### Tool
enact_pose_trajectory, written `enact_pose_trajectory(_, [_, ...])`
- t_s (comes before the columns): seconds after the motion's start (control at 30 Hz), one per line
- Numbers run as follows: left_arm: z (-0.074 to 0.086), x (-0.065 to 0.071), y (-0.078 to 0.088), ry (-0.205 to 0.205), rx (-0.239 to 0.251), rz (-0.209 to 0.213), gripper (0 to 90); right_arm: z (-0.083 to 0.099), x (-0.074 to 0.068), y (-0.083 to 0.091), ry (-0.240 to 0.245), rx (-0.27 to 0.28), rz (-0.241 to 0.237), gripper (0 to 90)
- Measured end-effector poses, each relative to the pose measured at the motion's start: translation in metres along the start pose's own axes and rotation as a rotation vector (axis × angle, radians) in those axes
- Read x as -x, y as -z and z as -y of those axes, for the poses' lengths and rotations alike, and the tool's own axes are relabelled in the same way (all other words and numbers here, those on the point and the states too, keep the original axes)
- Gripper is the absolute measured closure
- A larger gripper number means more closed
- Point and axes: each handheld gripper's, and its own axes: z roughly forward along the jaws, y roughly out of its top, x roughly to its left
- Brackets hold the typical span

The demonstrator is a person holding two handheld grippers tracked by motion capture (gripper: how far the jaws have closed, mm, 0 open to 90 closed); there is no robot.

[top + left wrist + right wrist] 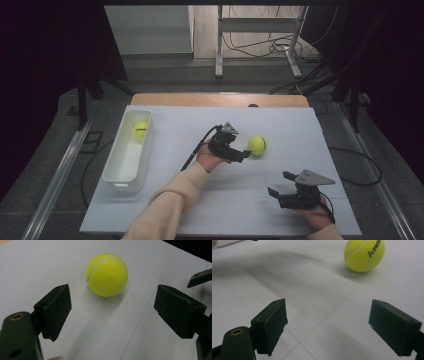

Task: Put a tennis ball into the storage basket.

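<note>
A yellow tennis ball (258, 145) rests on the white table top (200, 200), just right of my left gripper (243, 149). In the left gripper view the ball (107, 275) lies a little ahead of the open jaws (112, 307), untouched by either pad. My right gripper (280, 183) sits near the front right of the table, open, with nothing between its fingers (269, 325). In the right gripper view the ball (364, 255), printed with black letters, lies farther off at the upper right. A second tennis ball (141, 131) lies in the white bin (120, 175).
The long white bin stands along the table's left side. The tip of one right-gripper jaw (200, 277) pokes into the left gripper view at the right edge. Cables and a metal frame (260, 45) lie on the floor beyond the table.
</note>
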Motion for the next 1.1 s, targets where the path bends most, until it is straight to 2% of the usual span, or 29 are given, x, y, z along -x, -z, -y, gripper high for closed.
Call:
enact_pose_trajectory(0.27, [-0.004, 0.0, -0.009, -0.004, -0.022, -0.013, 13.9, 0.0, 0.0, 0.0, 0.0, -0.002, 0.0, 15.2])
enact_pose_trajectory(1.1, [-0.016, -0.003, -0.036, 0.011, -0.051, -0.005, 11.8, 0.0, 0.001, 0.0, 0.0, -0.001, 0.0, 15.2])
